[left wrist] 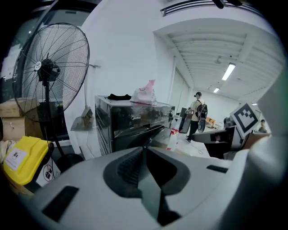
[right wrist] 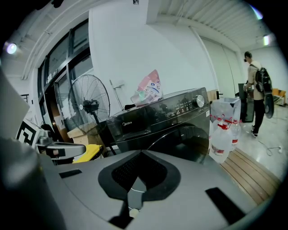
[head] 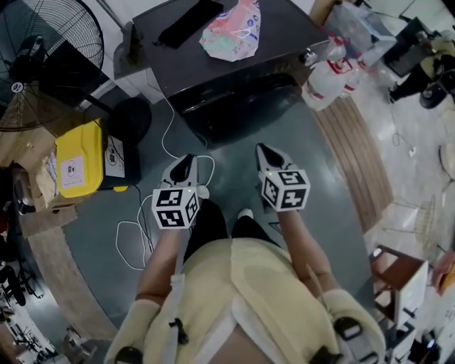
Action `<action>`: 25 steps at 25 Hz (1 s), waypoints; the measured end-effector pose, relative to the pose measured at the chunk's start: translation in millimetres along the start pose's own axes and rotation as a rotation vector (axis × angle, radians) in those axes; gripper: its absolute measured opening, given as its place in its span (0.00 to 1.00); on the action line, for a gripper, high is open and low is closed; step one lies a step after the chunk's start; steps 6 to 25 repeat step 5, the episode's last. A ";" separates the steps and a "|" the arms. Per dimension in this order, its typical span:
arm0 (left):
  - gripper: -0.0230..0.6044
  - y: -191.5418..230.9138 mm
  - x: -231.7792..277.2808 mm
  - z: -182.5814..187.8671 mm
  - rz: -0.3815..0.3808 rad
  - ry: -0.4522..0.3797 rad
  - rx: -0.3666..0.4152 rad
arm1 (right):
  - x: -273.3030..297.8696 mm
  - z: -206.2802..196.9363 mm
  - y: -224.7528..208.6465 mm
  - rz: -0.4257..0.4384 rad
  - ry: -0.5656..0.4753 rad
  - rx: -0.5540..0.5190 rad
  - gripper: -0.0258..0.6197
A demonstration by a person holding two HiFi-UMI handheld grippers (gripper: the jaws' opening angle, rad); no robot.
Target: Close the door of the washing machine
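A dark front-loading washing machine [head: 227, 64] stands ahead of me, also seen in the left gripper view [left wrist: 130, 121]. Its round door [right wrist: 193, 141] lies flush against the front, and from above it shows as a dark curved panel [head: 242, 106]. My left gripper [head: 186, 162] hangs a short way in front of the machine, jaws shut and empty; its tips meet in its own view [left wrist: 145, 148]. My right gripper [head: 264, 151] is level with it to the right, also shut and empty [right wrist: 140, 152]. Neither touches the machine.
A pink bag [head: 231, 32] and a black cloth [head: 188, 21] lie on the machine. A standing fan [head: 43, 57] and a yellow box [head: 78, 156] are at the left, with a white cable [head: 167, 138] on the floor. Water bottles [head: 330, 75] and wooden boards [head: 355, 149] are at the right.
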State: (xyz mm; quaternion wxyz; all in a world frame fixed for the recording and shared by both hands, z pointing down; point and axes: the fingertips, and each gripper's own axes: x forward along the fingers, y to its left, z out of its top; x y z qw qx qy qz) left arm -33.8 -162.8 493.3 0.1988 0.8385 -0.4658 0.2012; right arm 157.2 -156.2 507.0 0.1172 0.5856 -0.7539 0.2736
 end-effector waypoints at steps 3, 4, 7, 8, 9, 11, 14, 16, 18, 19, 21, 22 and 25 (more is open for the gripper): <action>0.07 -3.8 -0.1 0.5 0.003 -0.004 0.002 | -5.5 2.7 2.6 0.013 -0.007 -0.010 0.05; 0.07 -4.8 -0.3 0.4 0.004 -0.005 0.001 | -7.0 3.1 3.9 0.018 -0.008 -0.013 0.05; 0.07 -5.7 -0.5 0.2 0.004 -0.005 0.000 | -8.5 3.5 5.2 0.023 -0.009 -0.016 0.05; 0.07 -5.7 -0.5 0.2 0.004 -0.005 0.000 | -8.5 3.5 5.2 0.023 -0.009 -0.016 0.05; 0.07 -5.7 -0.5 0.2 0.004 -0.005 0.000 | -8.5 3.5 5.2 0.023 -0.009 -0.016 0.05; 0.07 -5.7 -0.5 0.2 0.004 -0.005 0.000 | -8.5 3.5 5.2 0.023 -0.009 -0.016 0.05; 0.07 -5.7 -0.5 0.2 0.004 -0.005 0.000 | -8.5 3.5 5.2 0.023 -0.009 -0.016 0.05; 0.07 -5.7 -0.5 0.2 0.004 -0.005 0.000 | -8.5 3.5 5.2 0.023 -0.009 -0.016 0.05; 0.07 -5.7 -0.5 0.2 0.004 -0.005 0.000 | -8.5 3.5 5.2 0.023 -0.009 -0.016 0.05; 0.07 -5.7 -0.5 0.2 0.004 -0.005 0.000 | -8.5 3.5 5.2 0.023 -0.009 -0.016 0.05; 0.07 -5.7 -0.5 0.2 0.004 -0.005 0.000 | -8.5 3.5 5.2 0.023 -0.009 -0.016 0.05; 0.07 -5.7 -0.5 0.2 0.004 -0.005 0.000 | -8.5 3.5 5.2 0.023 -0.009 -0.016 0.05; 0.07 -5.7 -0.5 0.2 0.004 -0.005 0.000 | -8.5 3.5 5.2 0.023 -0.009 -0.016 0.05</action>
